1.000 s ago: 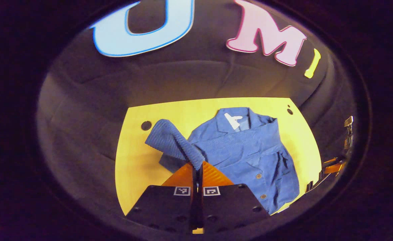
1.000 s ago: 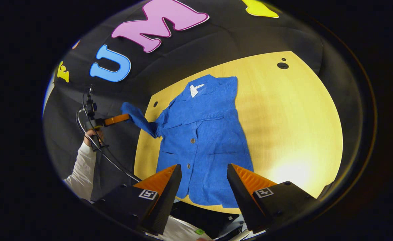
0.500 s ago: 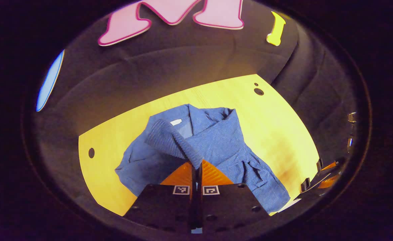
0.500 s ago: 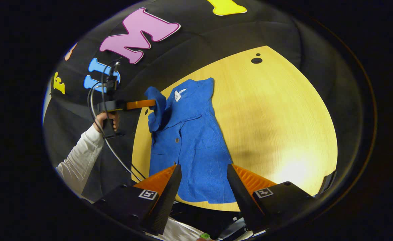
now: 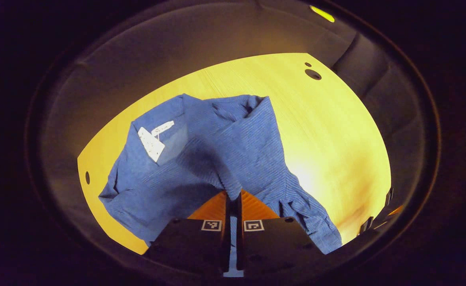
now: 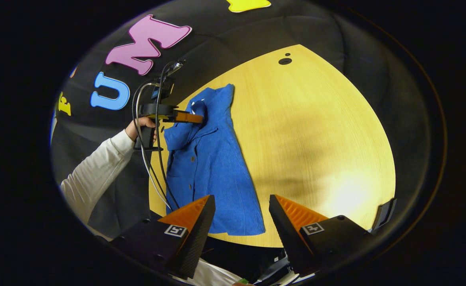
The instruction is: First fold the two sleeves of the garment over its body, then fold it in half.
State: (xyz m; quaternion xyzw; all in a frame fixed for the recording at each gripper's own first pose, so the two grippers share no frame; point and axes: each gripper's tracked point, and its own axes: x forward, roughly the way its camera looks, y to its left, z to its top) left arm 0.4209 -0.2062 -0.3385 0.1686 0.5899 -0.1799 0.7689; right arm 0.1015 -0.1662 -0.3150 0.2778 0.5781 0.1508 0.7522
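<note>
Left sleeve carried over the jacket body

The blue jacket (image 6: 213,167) lies on the yellow bench (image 6: 316,139), long axis running away from the right gripper (image 6: 239,214), whose jaws stand wide above the hem. The left gripper (image 5: 233,196), jaws pinched narrow on the sleeve (image 5: 217,167), holds it over the chest.

A blue ribbed jacket (image 5: 201,159) lies face up on the yellow tabletop, left of centre in the right gripper view (image 6: 211,167), collar toward the top and hem toward the bottom. A white label (image 5: 151,143) shows inside the collar. One sleeve (image 5: 227,174) is raised over the chest, its end pinched.
</note>
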